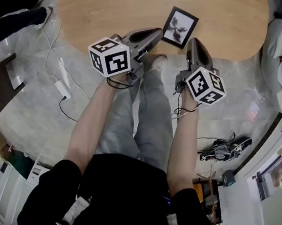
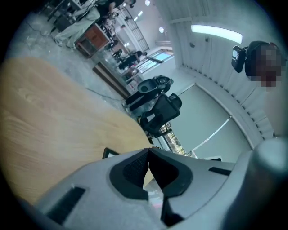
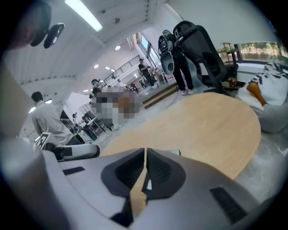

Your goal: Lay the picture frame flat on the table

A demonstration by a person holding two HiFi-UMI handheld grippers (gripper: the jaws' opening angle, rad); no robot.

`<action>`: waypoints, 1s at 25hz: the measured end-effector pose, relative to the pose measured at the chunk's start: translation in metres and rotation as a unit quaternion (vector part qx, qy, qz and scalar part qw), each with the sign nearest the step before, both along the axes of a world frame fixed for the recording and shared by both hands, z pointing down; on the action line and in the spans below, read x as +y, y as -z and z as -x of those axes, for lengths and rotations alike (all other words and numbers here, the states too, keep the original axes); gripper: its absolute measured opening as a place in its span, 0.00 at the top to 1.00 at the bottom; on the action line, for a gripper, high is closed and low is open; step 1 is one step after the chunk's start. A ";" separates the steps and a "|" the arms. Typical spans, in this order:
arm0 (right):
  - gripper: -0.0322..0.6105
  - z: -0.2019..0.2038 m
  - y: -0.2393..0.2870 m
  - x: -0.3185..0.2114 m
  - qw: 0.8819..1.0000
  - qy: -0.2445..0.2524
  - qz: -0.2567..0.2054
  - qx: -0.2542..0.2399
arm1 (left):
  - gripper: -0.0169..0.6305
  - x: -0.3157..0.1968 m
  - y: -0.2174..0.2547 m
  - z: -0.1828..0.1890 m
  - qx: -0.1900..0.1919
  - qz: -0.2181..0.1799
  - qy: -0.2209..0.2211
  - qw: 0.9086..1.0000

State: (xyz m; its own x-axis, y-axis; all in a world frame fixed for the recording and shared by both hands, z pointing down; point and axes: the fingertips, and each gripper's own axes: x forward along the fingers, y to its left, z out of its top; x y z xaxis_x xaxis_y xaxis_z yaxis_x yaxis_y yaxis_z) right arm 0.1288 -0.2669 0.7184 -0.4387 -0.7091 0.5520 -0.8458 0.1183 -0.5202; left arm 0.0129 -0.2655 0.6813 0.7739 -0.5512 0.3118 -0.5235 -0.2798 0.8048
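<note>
The picture frame lies on the desk near its edge, between the left tongs and the right tongs, both pressed together and holding nothing.

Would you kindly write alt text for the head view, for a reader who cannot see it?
A small black-framed picture lies on a round light wooden table, close to the tips of two grey grippers. The person, seen from above, holds the left gripper and right gripper side by side.
</note>
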 end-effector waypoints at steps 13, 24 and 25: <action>0.93 -0.012 0.329 -0.062 0.969 0.029 -0.240 0.044 | 0.96 -0.069 0.312 0.004 -0.128 -0.249 0.086 0.956; 0.93 -0.024 0.437 -0.043 0.943 0.016 -0.313 0.109 | 0.96 -0.043 0.402 0.036 -0.245 -0.314 0.136 0.907; 0.93 -0.028 0.439 -0.041 0.943 0.010 -0.315 0.112 | 0.96 -0.041 0.406 0.038 -0.251 -0.315 0.142 0.904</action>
